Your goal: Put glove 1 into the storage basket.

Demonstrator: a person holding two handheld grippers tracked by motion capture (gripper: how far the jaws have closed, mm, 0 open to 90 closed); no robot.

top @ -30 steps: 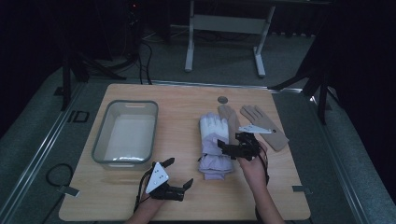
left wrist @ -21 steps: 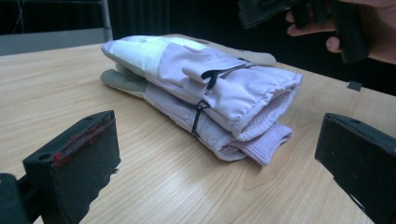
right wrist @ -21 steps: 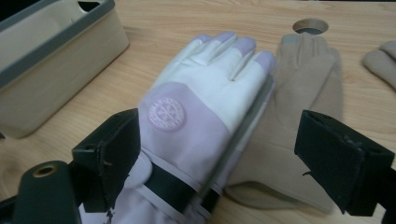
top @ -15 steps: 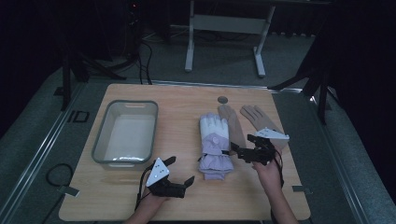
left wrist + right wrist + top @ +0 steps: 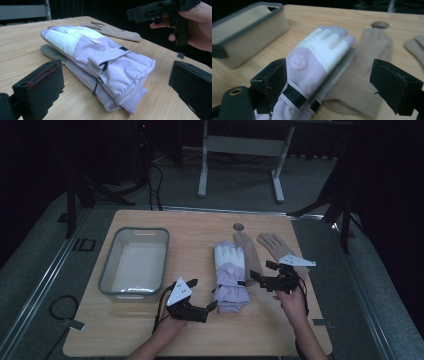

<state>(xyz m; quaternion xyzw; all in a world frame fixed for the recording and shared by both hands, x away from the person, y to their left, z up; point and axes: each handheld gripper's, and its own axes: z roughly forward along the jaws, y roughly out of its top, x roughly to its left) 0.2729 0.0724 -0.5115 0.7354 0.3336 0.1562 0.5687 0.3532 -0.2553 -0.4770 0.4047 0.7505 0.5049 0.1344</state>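
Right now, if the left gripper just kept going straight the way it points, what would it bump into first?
Most likely the cuff end of the lilac ski gloves, stacked on the table. The left gripper is open, its fingers apart on either side of that line, so the stack would probably slide between them.

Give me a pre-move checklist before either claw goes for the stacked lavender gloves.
1. Left claw open, jaws on either side of the cuff: ok.
2. Right claw open, holding nothing: ok.
3. Stacked lavender-and-white padded ski gloves lying flat on the wooden table: ok.
4. Gloves squarely aligned: not ok, lower one sticks out.
5. Grey plastic bin holds nothing: ok.
6. Two flat tan gloves apart from the ski gloves: cannot tell.
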